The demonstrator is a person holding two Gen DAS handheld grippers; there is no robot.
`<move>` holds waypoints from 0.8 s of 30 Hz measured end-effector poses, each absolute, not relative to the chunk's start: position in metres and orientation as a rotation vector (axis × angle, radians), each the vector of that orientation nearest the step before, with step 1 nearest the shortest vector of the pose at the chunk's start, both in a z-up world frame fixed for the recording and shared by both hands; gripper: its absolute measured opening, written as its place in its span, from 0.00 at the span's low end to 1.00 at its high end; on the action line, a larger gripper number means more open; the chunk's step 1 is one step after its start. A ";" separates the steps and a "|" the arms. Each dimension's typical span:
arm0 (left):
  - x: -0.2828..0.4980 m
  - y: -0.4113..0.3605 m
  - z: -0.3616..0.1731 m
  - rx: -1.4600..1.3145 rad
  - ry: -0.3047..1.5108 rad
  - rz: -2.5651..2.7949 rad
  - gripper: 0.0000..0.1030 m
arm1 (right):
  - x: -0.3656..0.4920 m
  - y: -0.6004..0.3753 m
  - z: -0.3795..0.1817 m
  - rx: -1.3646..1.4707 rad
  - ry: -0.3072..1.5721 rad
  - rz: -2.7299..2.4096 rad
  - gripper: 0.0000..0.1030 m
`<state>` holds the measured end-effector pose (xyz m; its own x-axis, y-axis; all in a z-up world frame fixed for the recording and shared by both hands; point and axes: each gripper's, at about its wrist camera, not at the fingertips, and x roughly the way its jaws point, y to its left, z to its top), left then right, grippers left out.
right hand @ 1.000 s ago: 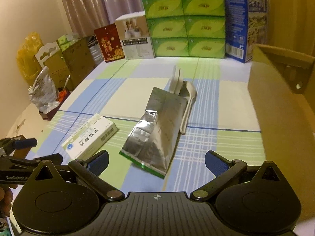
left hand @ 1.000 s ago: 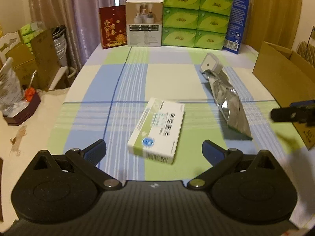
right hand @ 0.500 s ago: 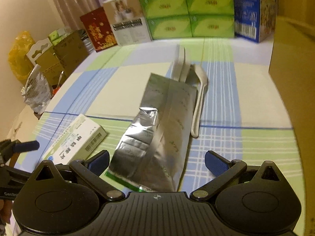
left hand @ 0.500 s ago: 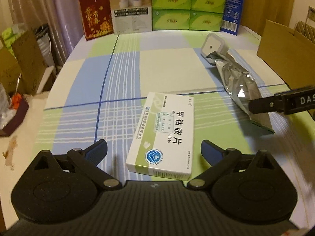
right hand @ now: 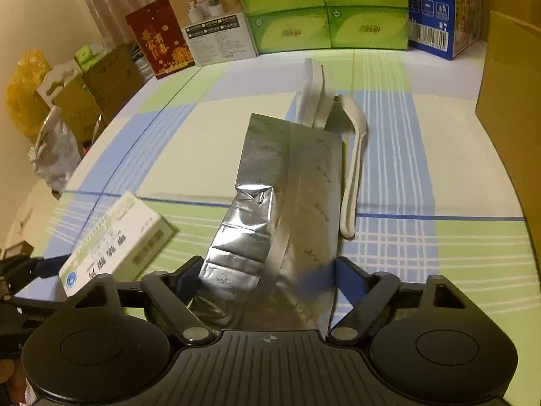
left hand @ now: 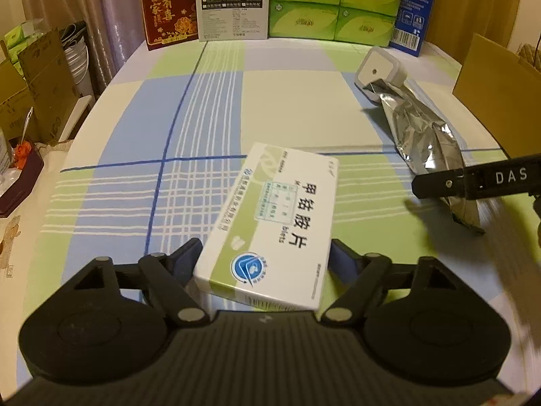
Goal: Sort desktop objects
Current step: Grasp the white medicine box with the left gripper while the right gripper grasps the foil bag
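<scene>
A white and green medicine box (left hand: 280,216) lies slanted on the checked tablecloth (left hand: 189,128). My left gripper (left hand: 267,257) is closing, and its pads touch the near end's two long sides. In the right wrist view the same box (right hand: 118,240) sits at the lower left. A silver foil pouch (right hand: 287,196) lies lengthwise in front of my right gripper (right hand: 267,270), whose jaws are closing with the pads against both edges of its near end. The left wrist view shows the pouch (left hand: 426,135) on the right, with a black finger of the right gripper over it.
A white spoon (right hand: 353,169) lies along the pouch's right side, and a white square gadget (right hand: 312,91) leans at its far end. A cardboard box (right hand: 510,118) stands at the right. Tissue packs (left hand: 334,3) and cartons line the far edge. Clutter sits beyond the left edge.
Both grippers came forward and down over their objects. Their jaws narrowed from wide open until the pads reached the sides of the medicine box and the pouch.
</scene>
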<state>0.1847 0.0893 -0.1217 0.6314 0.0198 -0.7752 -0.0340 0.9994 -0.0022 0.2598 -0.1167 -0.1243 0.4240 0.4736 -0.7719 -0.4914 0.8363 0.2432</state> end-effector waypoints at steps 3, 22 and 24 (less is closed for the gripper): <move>0.184 0.085 -0.122 -0.007 0.889 0.030 0.71 | 0.253 -0.116 -0.121 -0.049 0.945 0.609 0.68; 0.088 0.019 -0.108 0.011 0.922 -0.026 0.65 | 0.125 -0.198 -0.103 -0.151 0.984 0.530 0.65; 0.072 0.010 -0.106 0.020 0.921 -0.032 0.65 | 0.112 -0.206 -0.099 -0.158 0.977 0.529 0.65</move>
<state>0.0721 0.0100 -0.1059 0.6045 -0.0190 -0.7963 0.0364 0.9993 0.0038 0.1118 -0.2064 -0.0993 0.4452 0.3555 -0.8219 -0.4942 0.8629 0.1055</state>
